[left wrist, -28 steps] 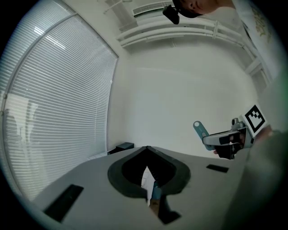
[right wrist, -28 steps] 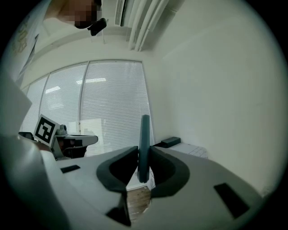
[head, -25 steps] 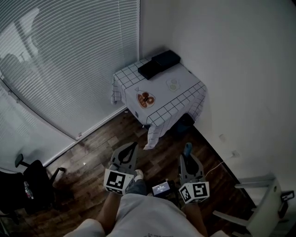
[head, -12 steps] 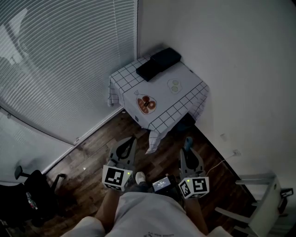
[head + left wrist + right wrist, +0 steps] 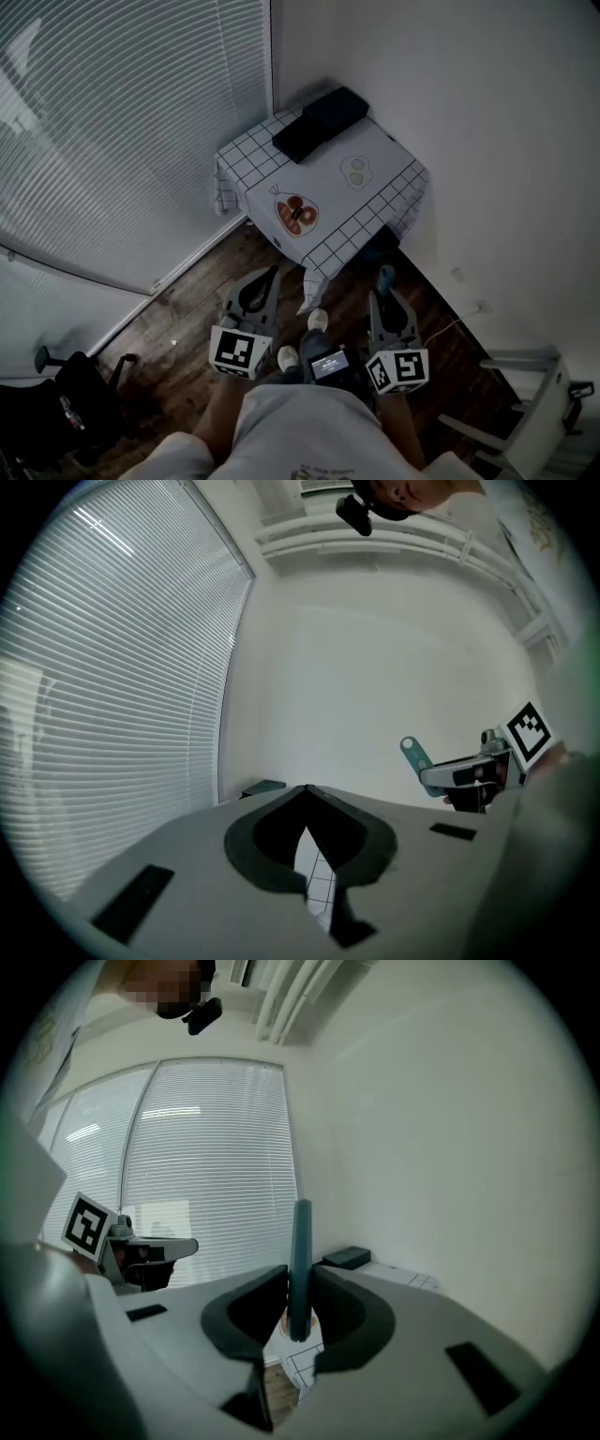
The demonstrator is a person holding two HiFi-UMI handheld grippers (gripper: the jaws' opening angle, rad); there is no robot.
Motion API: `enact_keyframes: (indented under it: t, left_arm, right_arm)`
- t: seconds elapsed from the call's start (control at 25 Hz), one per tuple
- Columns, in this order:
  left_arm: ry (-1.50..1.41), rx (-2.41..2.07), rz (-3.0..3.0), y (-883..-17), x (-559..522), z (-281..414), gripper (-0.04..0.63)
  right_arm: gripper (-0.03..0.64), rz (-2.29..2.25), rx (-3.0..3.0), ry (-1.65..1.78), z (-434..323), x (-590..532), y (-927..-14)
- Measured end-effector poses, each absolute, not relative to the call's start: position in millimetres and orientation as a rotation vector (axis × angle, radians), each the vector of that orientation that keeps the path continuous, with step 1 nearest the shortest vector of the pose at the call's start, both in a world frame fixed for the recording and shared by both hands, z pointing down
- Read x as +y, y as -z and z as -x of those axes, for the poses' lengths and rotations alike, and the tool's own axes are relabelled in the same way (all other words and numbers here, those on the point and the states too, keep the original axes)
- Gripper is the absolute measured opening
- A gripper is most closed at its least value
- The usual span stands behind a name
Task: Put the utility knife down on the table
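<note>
A teal utility knife [image 5: 300,1265] stands upright between the jaws of my right gripper [image 5: 299,1309], which is shut on it. In the head view the knife [image 5: 382,277] sticks out past that gripper [image 5: 383,292], over the wood floor just short of the table. The small table [image 5: 377,152] with a white checked cloth stands in the corner ahead. My left gripper [image 5: 270,278] is level beside the right one, its jaw tips meeting [image 5: 305,790] with nothing between them. The left gripper view shows the right gripper [image 5: 466,773] and the knife [image 5: 414,756].
Two black boxes [image 5: 319,124] lie at the table's far edge. An orange round shape [image 5: 296,213] and a pale one [image 5: 355,172] mark the cloth. Blinds [image 5: 122,122] fill the left, a white wall the right. An office chair [image 5: 70,408] and a white frame [image 5: 534,412] flank me.
The person has walked toward the table, one foot stepping forward. Both grippers have come closer to the cloth's hanging edge, still level. The knife stays in the right gripper.
</note>
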State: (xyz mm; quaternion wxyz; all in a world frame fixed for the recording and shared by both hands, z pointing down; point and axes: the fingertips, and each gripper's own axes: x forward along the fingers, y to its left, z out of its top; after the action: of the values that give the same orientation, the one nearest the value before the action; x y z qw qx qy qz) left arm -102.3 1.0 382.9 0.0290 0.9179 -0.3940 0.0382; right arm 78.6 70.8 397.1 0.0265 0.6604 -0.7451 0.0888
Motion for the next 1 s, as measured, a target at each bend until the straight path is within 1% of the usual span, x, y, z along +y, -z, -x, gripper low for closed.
enact_keyframes:
  t: [0.56,1.0]
  left_arm:
    - [-0.121,-1.287,-2.779,-380.7,-102.2,63.5,0.008]
    - [-0.176,-1.371,-2.747,-390.5,-155.9,42.1,0.008]
  right_arm:
    - [0.086,-1.953,-2.367,-0.274,-117.6,-44.4,-399.6]
    - [0.086,-1.843,-2.421,-0.293,-141.5,-109.3,-413.4]
